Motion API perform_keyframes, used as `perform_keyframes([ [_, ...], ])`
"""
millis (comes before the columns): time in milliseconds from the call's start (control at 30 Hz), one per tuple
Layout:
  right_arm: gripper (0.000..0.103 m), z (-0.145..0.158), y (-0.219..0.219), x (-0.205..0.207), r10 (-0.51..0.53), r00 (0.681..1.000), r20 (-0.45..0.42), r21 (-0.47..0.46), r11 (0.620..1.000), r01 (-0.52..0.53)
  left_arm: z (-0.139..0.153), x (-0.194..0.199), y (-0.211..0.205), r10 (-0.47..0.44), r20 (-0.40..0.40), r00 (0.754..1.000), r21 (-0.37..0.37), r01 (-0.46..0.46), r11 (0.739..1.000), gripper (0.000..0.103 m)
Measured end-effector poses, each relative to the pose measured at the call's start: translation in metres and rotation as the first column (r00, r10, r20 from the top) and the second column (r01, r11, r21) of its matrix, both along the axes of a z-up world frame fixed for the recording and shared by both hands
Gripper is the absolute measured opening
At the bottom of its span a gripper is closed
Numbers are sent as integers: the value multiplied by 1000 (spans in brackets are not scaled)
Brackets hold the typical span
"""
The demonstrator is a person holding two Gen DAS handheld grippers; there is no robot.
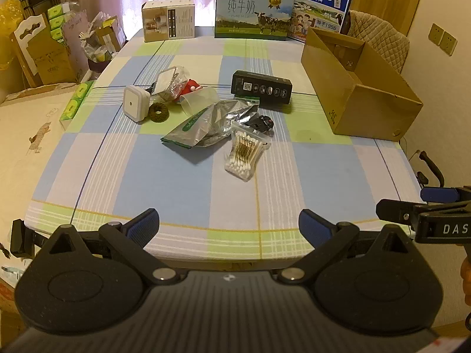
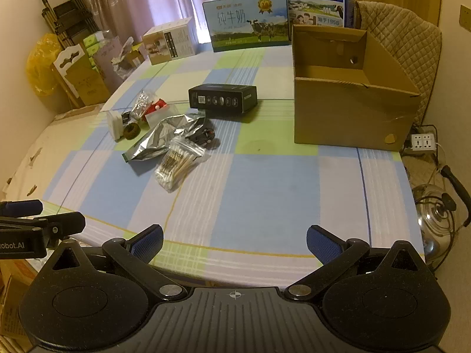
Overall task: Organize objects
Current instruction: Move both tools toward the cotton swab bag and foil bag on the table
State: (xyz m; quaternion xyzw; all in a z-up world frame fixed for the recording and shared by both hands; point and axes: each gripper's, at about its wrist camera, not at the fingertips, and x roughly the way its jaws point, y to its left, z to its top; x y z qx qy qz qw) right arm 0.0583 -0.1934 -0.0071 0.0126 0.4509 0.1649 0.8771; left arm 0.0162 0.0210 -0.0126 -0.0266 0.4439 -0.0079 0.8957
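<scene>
Left wrist view: left tool [image 1: 229, 223] spread wide, nothing between its fingers, hovering over the near edge of the table [image 1: 176, 176]. The clutter sits mid-table, well apart from the tool: cotton swab bag [image 1: 244, 154] nearest, foil pouch [image 1: 206, 125] just behind and touching it, small black car-like item [image 1: 260, 122] tucked against both. Further back are the white square plug-in [image 1: 135, 103], green ring [image 1: 158, 112], clear bag with a red piece [image 1: 176, 83] and black box [image 1: 261, 87]. Open cardboard box [image 1: 362, 100] stands at the right side, looks empty (the likely drop-off, my guess). Right tool's side [image 1: 435, 217] pokes in at the frame edge.

Risks here: swab bag and foil pouch are thin and slippery, so a shallow pinch could slide off or drag the neighbour along. Items overlap, so closing on one may snag the pouch or knock the black item away.

Right wrist view: right tool [image 2: 235, 242] also spread, empty, near the table's front edge. Same pile at centre-left, swab bag [image 2: 176, 166] closest, foil pouch [image 2: 160, 138] behind it, black box [image 2: 223, 97] beyond. Cardboard box [image 2: 350, 108] is at the right, walls tall on the near side. Left tool [image 2: 38, 223] shows at the left edge.

Risks: a carried item could clip the box's near wall if brought in low and drop short of the opening. The two tools sit close side by side (both reaching for the pile could collide). Box is near the table's right edge; a hard bump could push it off, toward the kettle [image 2: 435, 214] below.
</scene>
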Motion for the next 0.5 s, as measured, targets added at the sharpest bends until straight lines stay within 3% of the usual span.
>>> perform_keyframes([
  [500, 101, -4, 12, 14, -10, 1000, -14, -12, 1000, 10, -4, 18, 10, -24, -17, 1000, -10, 24, 1000, 100],
])
